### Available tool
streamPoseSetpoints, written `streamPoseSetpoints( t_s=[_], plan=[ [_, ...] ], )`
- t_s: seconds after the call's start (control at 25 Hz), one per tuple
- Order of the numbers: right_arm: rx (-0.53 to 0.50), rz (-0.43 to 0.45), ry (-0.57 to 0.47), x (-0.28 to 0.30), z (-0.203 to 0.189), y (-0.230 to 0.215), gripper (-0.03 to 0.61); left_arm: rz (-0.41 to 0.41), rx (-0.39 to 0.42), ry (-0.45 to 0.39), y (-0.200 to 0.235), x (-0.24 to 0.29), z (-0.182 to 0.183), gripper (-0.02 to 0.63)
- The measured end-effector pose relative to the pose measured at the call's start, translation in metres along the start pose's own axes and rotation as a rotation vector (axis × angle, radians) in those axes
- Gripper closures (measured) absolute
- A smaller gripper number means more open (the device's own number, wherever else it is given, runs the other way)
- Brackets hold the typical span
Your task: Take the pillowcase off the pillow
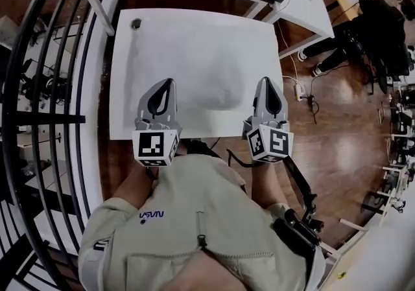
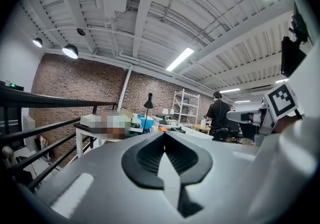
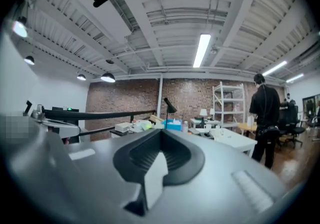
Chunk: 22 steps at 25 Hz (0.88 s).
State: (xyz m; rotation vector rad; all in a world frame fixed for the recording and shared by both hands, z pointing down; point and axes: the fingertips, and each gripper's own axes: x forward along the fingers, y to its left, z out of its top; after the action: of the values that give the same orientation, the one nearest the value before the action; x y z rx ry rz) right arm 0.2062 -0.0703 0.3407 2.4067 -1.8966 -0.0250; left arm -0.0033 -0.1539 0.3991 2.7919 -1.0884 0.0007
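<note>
Both left gripper [image 1: 167, 85] and right gripper [image 1: 266, 83] pinch bulging pillowcase [image 1: 220, 92].

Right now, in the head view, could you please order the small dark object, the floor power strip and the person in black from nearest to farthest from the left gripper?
From the left gripper:
1. Small dark object, ahead at the white surface's far left corner.
2. Power strip, on the floor to the right.
3. Person in black, far right.
</note>
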Motion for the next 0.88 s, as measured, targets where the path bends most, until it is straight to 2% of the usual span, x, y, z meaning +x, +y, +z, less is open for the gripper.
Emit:
streamPoseSetpoints(
  t_s=[0.12, 0.44, 0.68, 0.88],
  plan=[
    [-0.023, -0.012, -0.006, -0.013, 0.007, 0.012, 0.575, -0.022, 0.018, 0.002, -0.003, -0.007, -0.005, 0.607],
    [0.043, 0.0, -0.052, -0.044, -0.018, 0.006, 0.575, -0.012, 0.094, 0.001, -0.025, -0.024, -0.004, 0.607],
    [0.029, 0.067, -0.063, -0.071, -0.02, -0.023, 0.575, 0.024, 0.148, 0.028, -0.083, -0.027, -0.007, 0.607],
    [0.054, 0.166, -0.062, -0.09, -0.033, -0.047, 0.575, 0.088, 0.19, 0.059, -0.136, -0.04, -0.015, 0.607]
  ],
)
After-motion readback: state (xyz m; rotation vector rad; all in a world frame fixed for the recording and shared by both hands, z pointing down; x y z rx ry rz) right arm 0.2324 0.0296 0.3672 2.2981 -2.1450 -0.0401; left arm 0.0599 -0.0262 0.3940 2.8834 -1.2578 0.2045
